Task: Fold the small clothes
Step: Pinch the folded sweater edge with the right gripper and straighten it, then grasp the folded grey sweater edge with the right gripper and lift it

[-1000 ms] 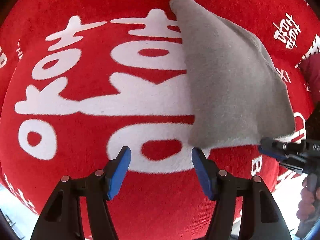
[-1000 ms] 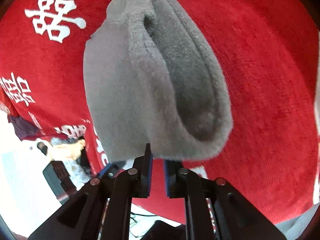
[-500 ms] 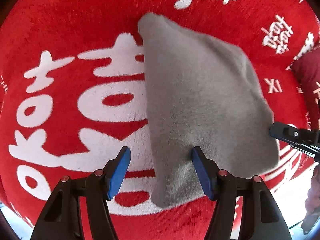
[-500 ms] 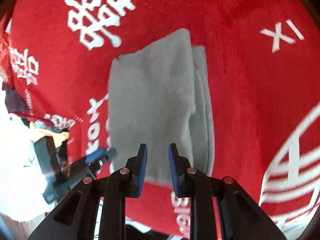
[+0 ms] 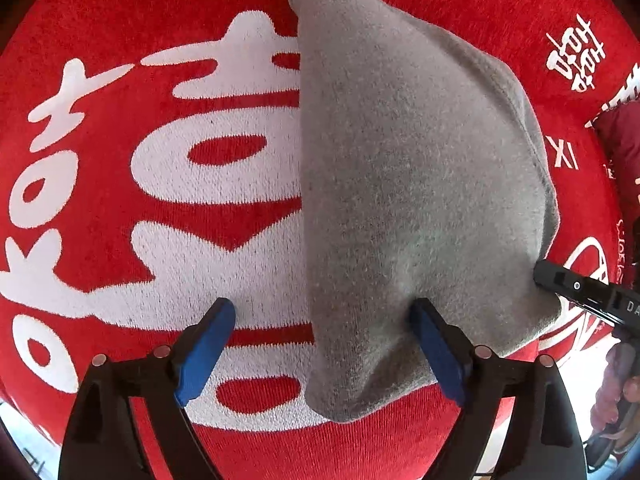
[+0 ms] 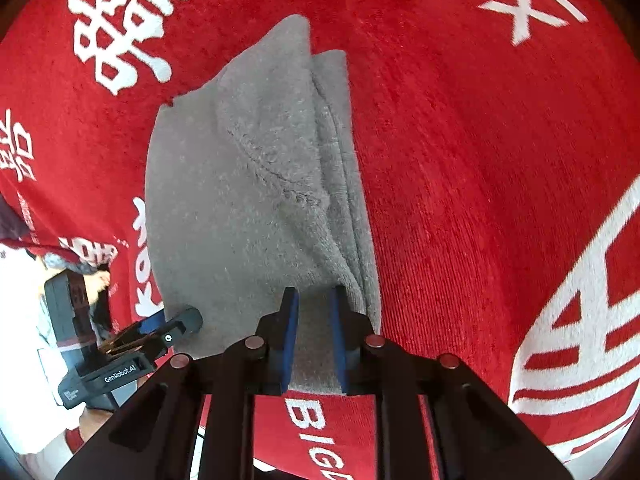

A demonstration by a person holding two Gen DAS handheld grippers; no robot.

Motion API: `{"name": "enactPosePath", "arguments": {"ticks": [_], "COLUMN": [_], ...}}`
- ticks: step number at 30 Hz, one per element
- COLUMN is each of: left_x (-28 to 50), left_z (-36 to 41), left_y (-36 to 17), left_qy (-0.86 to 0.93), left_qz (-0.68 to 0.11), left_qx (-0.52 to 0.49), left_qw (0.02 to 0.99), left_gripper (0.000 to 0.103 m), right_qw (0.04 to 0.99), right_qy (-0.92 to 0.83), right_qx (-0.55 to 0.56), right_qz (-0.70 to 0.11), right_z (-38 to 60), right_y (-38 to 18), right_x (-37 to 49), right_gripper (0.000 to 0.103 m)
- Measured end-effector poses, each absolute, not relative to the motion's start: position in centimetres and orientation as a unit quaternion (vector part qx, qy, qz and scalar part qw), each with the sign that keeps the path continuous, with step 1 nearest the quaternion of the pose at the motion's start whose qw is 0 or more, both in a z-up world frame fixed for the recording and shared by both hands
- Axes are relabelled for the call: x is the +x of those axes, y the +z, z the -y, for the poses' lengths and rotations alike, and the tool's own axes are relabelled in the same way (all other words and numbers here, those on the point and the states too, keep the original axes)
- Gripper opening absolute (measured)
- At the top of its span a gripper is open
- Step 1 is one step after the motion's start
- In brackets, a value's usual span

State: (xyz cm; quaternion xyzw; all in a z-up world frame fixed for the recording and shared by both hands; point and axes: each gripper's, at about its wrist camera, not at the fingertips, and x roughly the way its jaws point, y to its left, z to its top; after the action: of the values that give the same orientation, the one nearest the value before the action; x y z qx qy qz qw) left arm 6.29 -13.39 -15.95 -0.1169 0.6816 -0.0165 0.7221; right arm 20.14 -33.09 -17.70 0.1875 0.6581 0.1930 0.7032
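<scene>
**Grey garment on red cloth, 2 grippers at its near edge**

- Surface: red pile cloth (image 5: 120,40) w/ large white characters, covers nearly all of both views; "XI" and "BIG…" lettering in right wrist view. What lies under the cloth: cannot tell.
- Room: bright pale strip at lower left of right wrist view, dark items there too blurred to name. Dark red fabric (image 5: 624,148) at right rim of left wrist view.
- Task item: grey garment (image 5: 400,184), folded, layered edges visible on its right side in right wrist view (image 6: 240,208). Lies on the cloth, far tip pointing away from both cams.
- Left gripper (image 5: 324,340): jaws wide apart and opening; garment's near corner sits between them, right pad touching the fabric, left pad clear on the cloth.
- Right gripper (image 6: 312,332): jaws narrow and closing, near edge of garment between the pads.
- Open room: bare cloth left of garment and wide bare cloth to its right.
</scene>
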Motion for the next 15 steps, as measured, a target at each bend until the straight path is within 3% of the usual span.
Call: {"name": "enactPosePath", "arguments": {"ticks": [4, 11, 15], "left_x": [6.6, 8.0, 8.0], "left_z": [14.1, 15.2, 15.1], "left_y": [-16.5, -17.0, -17.3], "left_qy": [-0.025, -0.026, -0.031], "left_qz": [-0.696, -0.701, -0.704], "left_qx": [-0.111, -0.103, -0.103], "left_qw": [0.709, 0.706, 0.703], "left_gripper": [0.101, 0.102, 0.102], "right_qw": [0.705, 0.704, 0.705], "right_qy": [0.192, 0.195, 0.21], "right_qx": [0.186, 0.182, 0.168], "right_qz": [-0.657, -0.658, -0.657], "right_z": [33.0, 33.1, 32.9], "right_y": [-17.7, -17.7, -16.8], "right_x": [20.1, 20.1, 19.9], "right_gripper": [0.019, 0.021, 0.035]}}
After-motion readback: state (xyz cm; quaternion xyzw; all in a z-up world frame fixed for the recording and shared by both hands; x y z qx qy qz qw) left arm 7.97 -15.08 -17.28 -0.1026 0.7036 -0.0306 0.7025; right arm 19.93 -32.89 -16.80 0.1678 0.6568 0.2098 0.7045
